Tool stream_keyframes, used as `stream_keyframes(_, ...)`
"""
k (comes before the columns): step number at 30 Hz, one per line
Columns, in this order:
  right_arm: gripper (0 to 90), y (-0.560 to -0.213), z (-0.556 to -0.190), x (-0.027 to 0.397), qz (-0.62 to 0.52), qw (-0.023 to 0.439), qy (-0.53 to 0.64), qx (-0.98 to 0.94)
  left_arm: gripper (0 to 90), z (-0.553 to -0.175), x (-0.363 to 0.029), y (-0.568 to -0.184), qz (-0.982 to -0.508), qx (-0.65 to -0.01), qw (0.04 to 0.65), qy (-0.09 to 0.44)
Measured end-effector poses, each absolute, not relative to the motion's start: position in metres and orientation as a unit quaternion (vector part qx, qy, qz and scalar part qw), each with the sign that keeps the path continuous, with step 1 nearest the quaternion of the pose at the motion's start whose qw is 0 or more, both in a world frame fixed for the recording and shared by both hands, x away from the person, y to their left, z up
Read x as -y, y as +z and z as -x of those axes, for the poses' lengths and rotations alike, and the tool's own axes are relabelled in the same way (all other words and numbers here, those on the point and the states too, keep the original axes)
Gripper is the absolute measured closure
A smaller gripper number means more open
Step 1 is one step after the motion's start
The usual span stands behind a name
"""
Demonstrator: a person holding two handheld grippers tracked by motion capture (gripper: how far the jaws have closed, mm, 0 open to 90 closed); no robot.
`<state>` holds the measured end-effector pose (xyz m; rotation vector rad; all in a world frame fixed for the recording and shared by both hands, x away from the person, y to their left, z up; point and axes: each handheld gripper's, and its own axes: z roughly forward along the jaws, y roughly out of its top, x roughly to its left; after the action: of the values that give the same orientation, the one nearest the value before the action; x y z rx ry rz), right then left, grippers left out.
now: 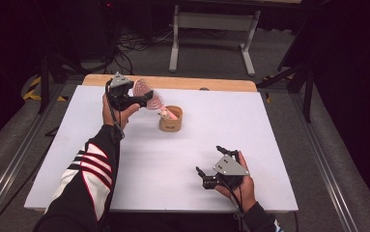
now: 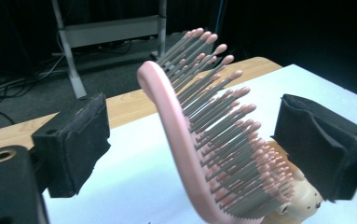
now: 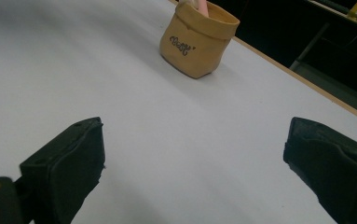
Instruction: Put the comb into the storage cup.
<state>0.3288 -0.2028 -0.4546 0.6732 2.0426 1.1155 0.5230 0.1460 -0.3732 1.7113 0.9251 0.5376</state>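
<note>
A pink hairbrush (image 2: 199, 154) stood tilted between the left gripper (image 2: 204, 144)'s wide-apart jaws, neither pad touching it, bristles facing right, above the white table (image 2: 134, 177).

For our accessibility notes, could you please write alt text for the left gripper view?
A pink hairbrush with grey, pink-tipped bristles stands between the open black jaws of the left gripper, neither pad touching it. Its lower end sits in a tan pouch on the white table.
</note>
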Motion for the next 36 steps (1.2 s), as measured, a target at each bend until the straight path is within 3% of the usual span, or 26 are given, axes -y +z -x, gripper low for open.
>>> stream_keyframes(18,5.5,-0.454,-0.328,0.203,-0.261,0.357,0.438,-0.783,9.3,-0.505,-0.153,-0.368,-0.744,-0.354,0.495,0.278)
stream_keyframes(36,5.5,-0.455,-0.328,0.201,-0.263,0.354,0.434,-0.785,8.3,-0.481,-0.166,-0.371,-0.747,-0.322,0.509,0.282)
